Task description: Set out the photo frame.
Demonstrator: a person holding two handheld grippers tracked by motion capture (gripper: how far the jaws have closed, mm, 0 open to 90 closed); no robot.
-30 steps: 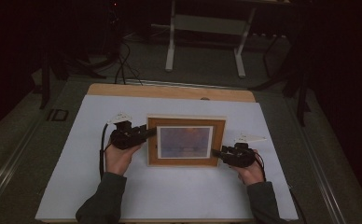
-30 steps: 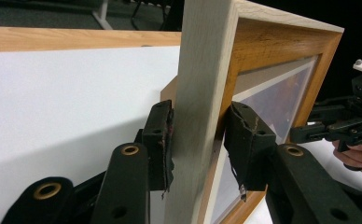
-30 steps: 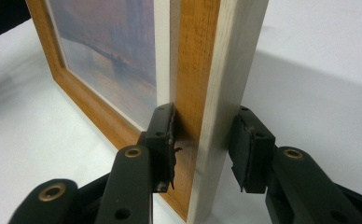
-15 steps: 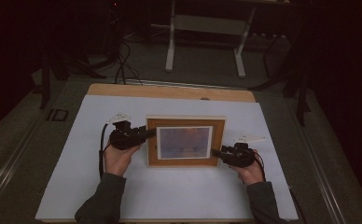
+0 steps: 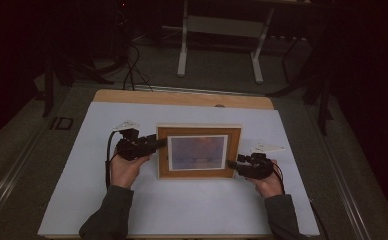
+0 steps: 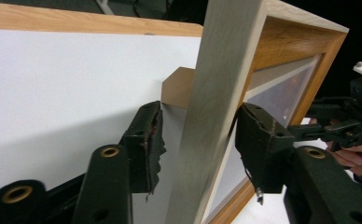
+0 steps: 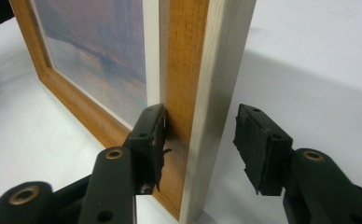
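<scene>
A wooden picture frame (image 5: 199, 152) with a hazy sunset print stands mid-table, propped on a brown back stand (image 6: 179, 86). My left gripper (image 5: 162, 145) straddles its left side rail (image 6: 212, 93). The jaws have just been opening, and a gap shows between the rear pad (image 6: 146, 140) and the wood. My right gripper (image 5: 230, 165) straddles the frame's lower right rail (image 7: 193, 70). Its jaws have also just been opening: one pad (image 7: 151, 140) lies near the front face, the other (image 7: 258, 144) stands clear of the back. Both are open.
The frame rests on a white sheet (image 5: 107, 210) over a table with a bare wooden strip (image 5: 182, 97) at the far edge. Beyond it lie a dark floor, cables (image 5: 132, 65) and a metal stand's legs (image 5: 219, 50). The right gripper (image 6: 351, 121) appears past the frame in the left gripper view.
Both hands stay where they were at the frame's two sides. The frame has not visibly shifted.
</scene>
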